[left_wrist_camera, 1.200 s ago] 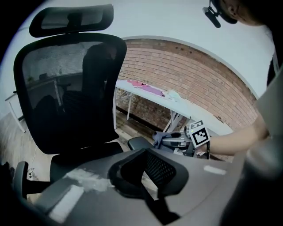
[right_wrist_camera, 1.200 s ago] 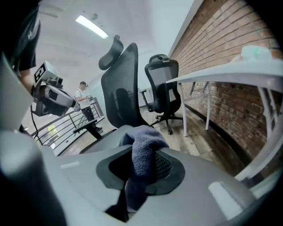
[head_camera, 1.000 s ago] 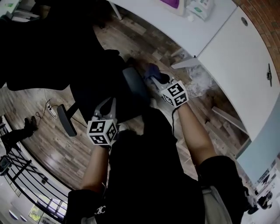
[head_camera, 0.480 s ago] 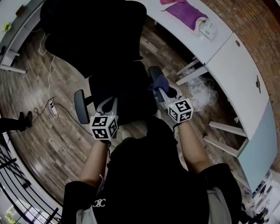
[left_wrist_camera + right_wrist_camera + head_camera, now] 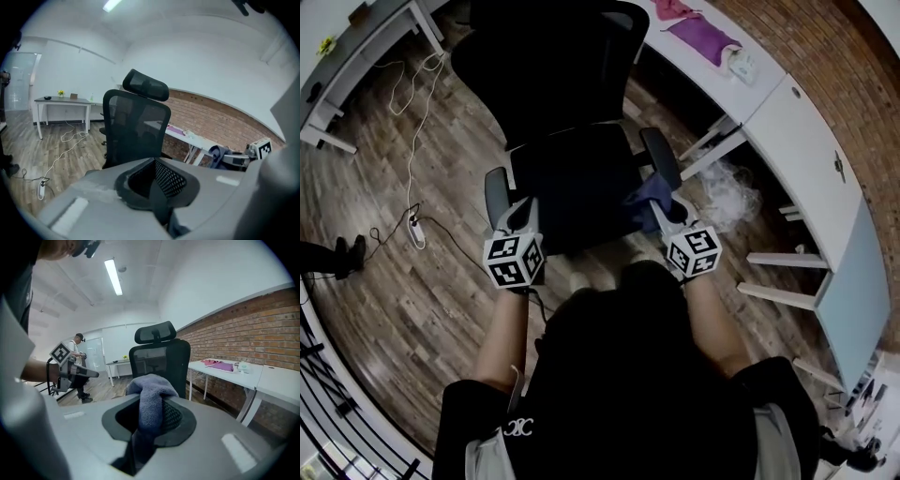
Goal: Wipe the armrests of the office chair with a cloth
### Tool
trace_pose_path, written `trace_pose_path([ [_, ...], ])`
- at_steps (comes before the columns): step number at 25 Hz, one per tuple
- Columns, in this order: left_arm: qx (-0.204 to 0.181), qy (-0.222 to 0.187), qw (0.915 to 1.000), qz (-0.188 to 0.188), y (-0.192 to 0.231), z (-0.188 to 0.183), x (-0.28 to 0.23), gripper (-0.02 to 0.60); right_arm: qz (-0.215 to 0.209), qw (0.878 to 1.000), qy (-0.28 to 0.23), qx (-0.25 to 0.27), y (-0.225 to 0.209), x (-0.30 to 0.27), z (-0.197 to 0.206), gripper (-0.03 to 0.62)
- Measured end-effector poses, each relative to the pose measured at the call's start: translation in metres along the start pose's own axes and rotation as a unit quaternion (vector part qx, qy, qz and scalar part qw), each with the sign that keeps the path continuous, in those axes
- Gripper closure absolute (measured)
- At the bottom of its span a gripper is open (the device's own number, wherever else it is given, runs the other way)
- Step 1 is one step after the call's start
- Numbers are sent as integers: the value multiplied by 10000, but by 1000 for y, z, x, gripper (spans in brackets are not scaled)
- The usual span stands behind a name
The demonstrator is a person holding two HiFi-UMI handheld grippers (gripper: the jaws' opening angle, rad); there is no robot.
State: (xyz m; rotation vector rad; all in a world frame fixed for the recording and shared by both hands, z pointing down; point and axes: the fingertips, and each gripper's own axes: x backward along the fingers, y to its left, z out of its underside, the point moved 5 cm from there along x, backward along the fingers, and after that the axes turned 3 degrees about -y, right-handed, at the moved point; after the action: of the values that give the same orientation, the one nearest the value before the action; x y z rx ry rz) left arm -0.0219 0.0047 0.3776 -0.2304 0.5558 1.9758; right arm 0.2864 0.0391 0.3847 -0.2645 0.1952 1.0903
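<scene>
The right gripper [image 5: 662, 208] pinches a blue-grey cloth [image 5: 643, 196] beside the office chair's [image 5: 553, 75] right armrest [image 5: 660, 156], centre frame. The left gripper [image 5: 522, 212] — jaws pressed together — hovers at the left armrest [image 5: 495, 193].

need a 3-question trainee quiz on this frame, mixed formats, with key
1. Which gripper holds the cloth? A left; B right; C neither.
2. True or false: the cloth touches the armrest beside the left gripper.
3. Fill in: the purple rag lies on the ___.
Key: 1 B, the right gripper is shut on it. 2 false, it is near the other armrest. 3 desk.
</scene>
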Motion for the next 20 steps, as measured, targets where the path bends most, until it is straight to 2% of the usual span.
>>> trace_pose_path([
  [6, 18, -271, 9996, -27, -15, 0, 32, 578, 1, 10000, -19, 8, 9, 27, -2, 525],
  [12, 13, -465, 9987, -190, -44, 11, 65, 578, -338, 9989, -169, 271, 24, 63, -10, 523],
  [16, -25, -573, 9979, -288, -93, 27, 88, 578, -553, 9970, -211, 501, 21, 119, 1, 524],
  [20, -72, -611, 9971, -447, -153, 57, 115, 578, -667, 9964, -295, 432, 3, 179, 25, 525],
])
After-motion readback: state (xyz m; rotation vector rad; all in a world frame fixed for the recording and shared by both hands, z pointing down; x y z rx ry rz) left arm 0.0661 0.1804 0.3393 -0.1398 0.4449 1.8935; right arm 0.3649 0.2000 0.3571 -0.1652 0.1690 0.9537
